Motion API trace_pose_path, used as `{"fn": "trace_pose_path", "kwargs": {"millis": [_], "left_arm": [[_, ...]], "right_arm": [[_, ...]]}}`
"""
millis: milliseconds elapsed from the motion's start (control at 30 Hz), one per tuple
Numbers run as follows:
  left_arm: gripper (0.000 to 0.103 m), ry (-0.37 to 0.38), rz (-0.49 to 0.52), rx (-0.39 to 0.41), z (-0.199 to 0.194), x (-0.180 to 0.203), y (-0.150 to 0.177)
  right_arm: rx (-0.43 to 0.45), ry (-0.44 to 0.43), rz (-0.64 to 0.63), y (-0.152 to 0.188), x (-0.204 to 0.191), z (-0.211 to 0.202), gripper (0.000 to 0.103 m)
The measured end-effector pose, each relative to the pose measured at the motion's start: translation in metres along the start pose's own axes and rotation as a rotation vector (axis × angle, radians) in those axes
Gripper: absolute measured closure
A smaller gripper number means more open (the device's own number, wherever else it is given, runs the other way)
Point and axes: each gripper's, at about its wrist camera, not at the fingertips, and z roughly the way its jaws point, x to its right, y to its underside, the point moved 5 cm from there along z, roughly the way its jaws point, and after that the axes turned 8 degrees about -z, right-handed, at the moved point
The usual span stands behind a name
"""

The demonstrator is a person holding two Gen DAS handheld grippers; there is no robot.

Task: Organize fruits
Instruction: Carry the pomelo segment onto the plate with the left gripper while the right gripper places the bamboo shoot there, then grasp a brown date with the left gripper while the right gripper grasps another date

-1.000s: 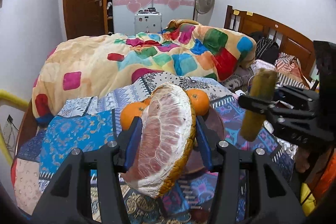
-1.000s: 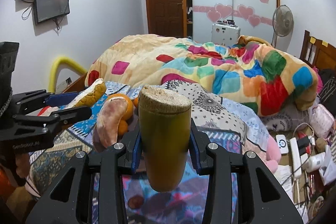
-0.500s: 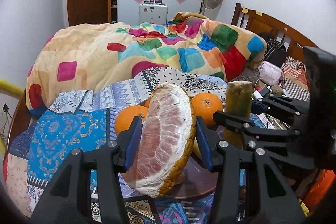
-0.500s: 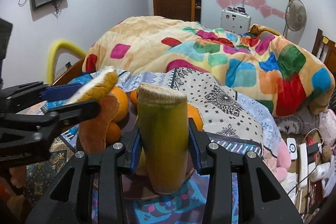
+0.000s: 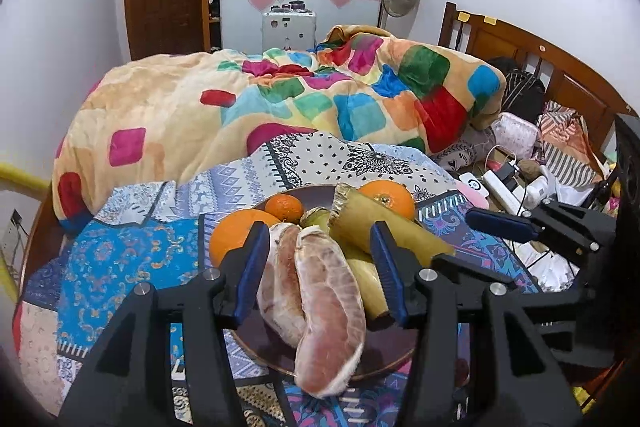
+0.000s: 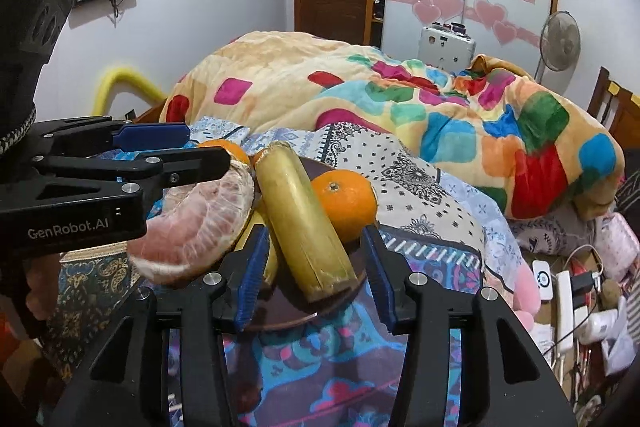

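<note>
Seen from the left wrist, the left gripper [image 5: 318, 269] is held over a dark plate [image 5: 380, 359] set on a patterned bedspread [image 5: 120, 259]. Between its blue pads a peeled pomelo piece [image 5: 316, 307] is seen; the left pad lies against it, while a gap shows on the right side, so whether it is still clamped cannot be told. Behind it lie a piece of sugarcane [image 5: 384, 227], two large oranges [image 5: 234, 235] and a small tangerine [image 5: 285, 207], all on the plate. The right gripper [image 5: 504, 227] is seen at the right edge, beside the plate.

Seen from the right wrist, the right gripper [image 6: 316, 271] is opening, and its pads are clear of the piece of sugarcane [image 6: 304, 223], which lies tilted on the plate [image 6: 280, 315] between them, resting against an orange [image 6: 346, 205]. The pomelo piece [image 6: 196, 227] is seen at the left, under the fingers of the left gripper [image 6: 188, 151]. A colourful quilt [image 6: 400, 99] is heaped behind.
</note>
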Motion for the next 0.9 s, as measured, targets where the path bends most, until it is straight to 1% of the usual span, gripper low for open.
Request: {"fn": "trace_pose_path", "kwargs": {"millis": [333,467,533,700,900], "left_arm": [[0.049,-0.036,0.04,0.02,-0.04,0.0,0.018],[0.044,-0.055,0.052,0.027,-0.055,-0.001,0.032],[0.043,-0.054,0.056,0.019,-0.06,-0.002,0.041],[0.043,-0.051,0.061,-0.01,-0.065,-0.003,0.063],[0.043,-0.05,0.058,-0.053,-0.06,-0.006,0.088]], "right_arm": [[0.026,0.0,0.032,0.013,-0.006,-0.033,0.059],[0.026,-0.005,0.032,0.025,-0.016,-0.046,0.059],[0.018,-0.01,0.028,0.032,-0.021,-0.048,0.059],[-0.012,-0.02,0.024,0.053,-0.034,-0.047,0.059],[-0.083,-0.051,0.033,0.077,-0.043,-0.026,0.059]]}}
